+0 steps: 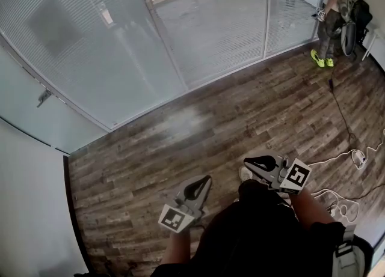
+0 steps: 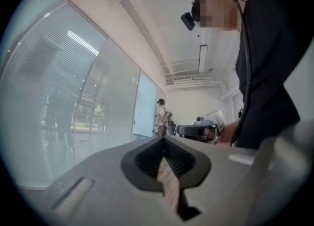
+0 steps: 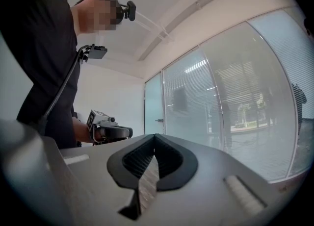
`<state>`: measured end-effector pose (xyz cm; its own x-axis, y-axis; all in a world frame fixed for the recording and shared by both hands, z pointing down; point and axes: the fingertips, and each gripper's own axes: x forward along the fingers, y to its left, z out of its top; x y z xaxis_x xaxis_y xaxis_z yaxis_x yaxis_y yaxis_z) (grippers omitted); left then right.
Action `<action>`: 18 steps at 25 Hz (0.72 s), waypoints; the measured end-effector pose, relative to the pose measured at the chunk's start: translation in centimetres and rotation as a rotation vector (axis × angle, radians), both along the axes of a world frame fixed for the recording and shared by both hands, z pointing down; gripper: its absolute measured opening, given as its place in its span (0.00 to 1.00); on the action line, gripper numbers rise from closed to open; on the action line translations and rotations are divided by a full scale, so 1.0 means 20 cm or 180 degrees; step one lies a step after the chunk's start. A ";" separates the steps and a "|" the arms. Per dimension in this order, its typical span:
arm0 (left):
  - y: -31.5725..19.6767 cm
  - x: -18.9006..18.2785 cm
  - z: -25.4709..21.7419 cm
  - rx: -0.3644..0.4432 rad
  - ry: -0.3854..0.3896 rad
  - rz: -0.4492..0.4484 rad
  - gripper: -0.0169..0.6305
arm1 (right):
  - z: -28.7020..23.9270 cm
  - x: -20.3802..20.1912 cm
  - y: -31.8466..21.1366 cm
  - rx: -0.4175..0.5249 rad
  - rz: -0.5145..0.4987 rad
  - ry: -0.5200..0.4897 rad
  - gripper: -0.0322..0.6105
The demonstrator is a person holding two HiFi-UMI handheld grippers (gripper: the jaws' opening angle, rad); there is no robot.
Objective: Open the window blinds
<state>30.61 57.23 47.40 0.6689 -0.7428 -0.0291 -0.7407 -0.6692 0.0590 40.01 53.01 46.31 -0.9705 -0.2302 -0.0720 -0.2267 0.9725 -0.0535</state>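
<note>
The left hand-held gripper (image 1: 204, 181) is pressed together: in its own view the two dark ribbed pads meet at the tip, and only a thin slit behind them shows the floor. Nothing is between them. The right hand-held gripper (image 1: 248, 163) is pressed together in the same way and is also empty. Both are held level, just in front of the person's body, the left one nearer and the right one slightly farther. Each carries its marker cube (image 1: 297, 175) at the near end.

Below them is a wooden floor (image 1: 180, 131). The window blinds (image 1: 216, 35) hang on the far side of that floor, well apart from both grippers. Their horizontal slats are lowered across the tall panes of a glass wall (image 1: 120, 71) that runs from the far left to the far right. At the left, a door handle (image 1: 43, 97) sits on a plain frosted panel.

At the far right stands another person (image 1: 332, 17) in bright yellow-green shoes (image 1: 322, 59). Cables (image 1: 346, 149) trail over the floor on the right.
</note>
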 end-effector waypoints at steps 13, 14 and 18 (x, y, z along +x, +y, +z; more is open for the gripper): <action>-0.15 -0.06 0.06 -0.0121 0.0008 -0.0136 0.03 | 0.09 -0.13 -0.20 -0.0051 -0.0228 0.0122 0.06; -0.18 -0.07 0.06 -0.0131 0.0002 -0.0152 0.03 | 0.09 -0.16 -0.22 -0.0044 -0.0258 0.0129 0.06; -0.28 -0.12 0.04 -0.0113 0.0006 -0.0253 0.03 | 0.10 -0.25 -0.31 -0.0027 -0.0430 0.0158 0.06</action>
